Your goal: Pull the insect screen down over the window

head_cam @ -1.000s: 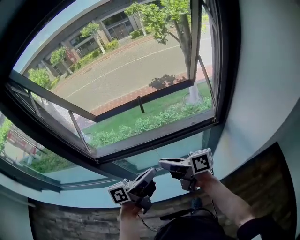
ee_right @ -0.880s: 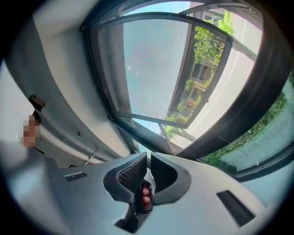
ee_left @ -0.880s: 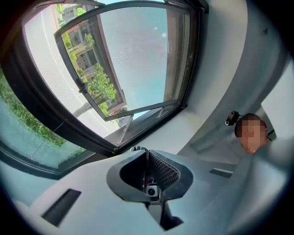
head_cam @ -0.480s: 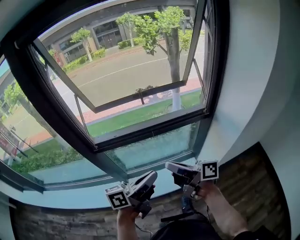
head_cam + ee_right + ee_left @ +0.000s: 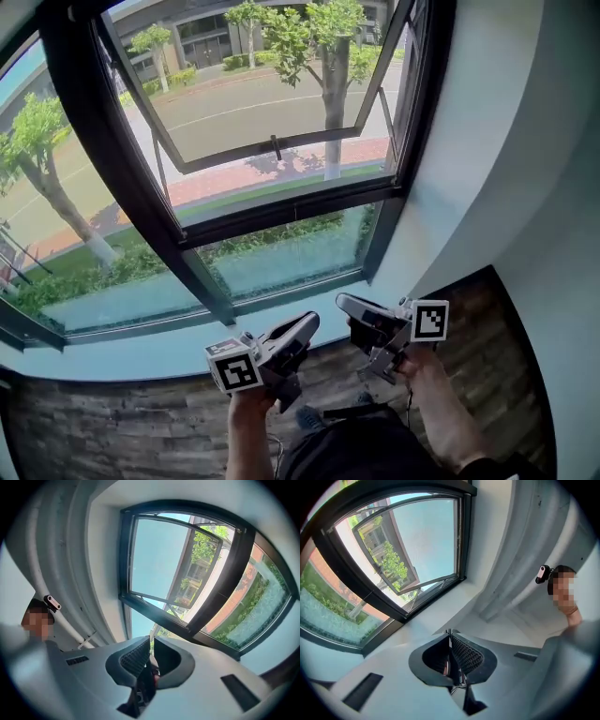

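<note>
The window runs past the top and left edges of the head view, so its upper frame is cut off there. The tree loses its crown at the top edge. The left forearm and right forearm are cut off at the bottom. In the left gripper view, a small device beside the person's head is too small to tell.

No legible text, brand, number or sign; only black-and-white square markers on left marker cube and right marker cube.
</note>
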{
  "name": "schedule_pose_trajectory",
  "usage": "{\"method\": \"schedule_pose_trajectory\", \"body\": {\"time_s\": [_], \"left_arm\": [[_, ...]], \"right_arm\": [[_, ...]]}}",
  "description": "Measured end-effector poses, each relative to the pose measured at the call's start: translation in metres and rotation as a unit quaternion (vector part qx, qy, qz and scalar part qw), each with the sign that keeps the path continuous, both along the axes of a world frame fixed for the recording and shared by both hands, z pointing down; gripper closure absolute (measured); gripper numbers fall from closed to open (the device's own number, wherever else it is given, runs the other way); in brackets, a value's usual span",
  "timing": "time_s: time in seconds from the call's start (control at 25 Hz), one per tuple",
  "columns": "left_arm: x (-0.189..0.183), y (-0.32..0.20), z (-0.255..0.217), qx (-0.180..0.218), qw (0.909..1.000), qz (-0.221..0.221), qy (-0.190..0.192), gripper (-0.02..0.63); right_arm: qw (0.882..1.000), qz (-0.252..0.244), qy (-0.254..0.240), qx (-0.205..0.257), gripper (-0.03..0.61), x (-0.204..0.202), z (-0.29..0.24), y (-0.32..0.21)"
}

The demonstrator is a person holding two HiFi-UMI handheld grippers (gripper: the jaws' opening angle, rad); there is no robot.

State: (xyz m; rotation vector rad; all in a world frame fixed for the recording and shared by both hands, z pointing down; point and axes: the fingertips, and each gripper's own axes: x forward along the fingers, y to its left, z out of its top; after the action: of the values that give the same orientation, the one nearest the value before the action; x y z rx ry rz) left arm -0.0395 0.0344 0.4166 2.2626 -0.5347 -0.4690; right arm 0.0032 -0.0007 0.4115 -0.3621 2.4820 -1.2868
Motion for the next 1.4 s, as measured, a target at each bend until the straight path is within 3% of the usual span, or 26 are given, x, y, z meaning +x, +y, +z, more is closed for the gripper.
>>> {"method": "schedule_pose_trajectory", "body": {"time_s": [0.24,0.48,0.64,1.28,1.4], "left_arm": [[0.014,0.038,-0.021,0.026,0.9993,-0.027,-0.002,0.591],[0.068,0.087,-0.033,0.015,0.9994,-0.026,0.015,0.591],[0.1,0.121,-0.032,0.008,0.9995,-0.03,-0.002,0.591],[0.124,0.177,-0.004,-0.039,0.9954,-0.071,-0.052,0.591],[0.121,0.177,-0.004,-0.034,0.9951,-0.072,-0.058,0.591]], "right_arm": [[0.999,-0.038,-0.01,0.021,0.551,0.007,-0.014,0.045],[0.999,-0.026,-0.008,0.036,0.55,0.075,-0.025,0.096],[0.999,-0.022,-0.022,0.038,0.551,0.112,-0.024,0.123],[0.994,-0.071,-0.078,-0.006,0.551,0.118,0.004,0.181],[0.994,-0.068,-0.082,0.009,0.554,0.115,0.001,0.18]]}}
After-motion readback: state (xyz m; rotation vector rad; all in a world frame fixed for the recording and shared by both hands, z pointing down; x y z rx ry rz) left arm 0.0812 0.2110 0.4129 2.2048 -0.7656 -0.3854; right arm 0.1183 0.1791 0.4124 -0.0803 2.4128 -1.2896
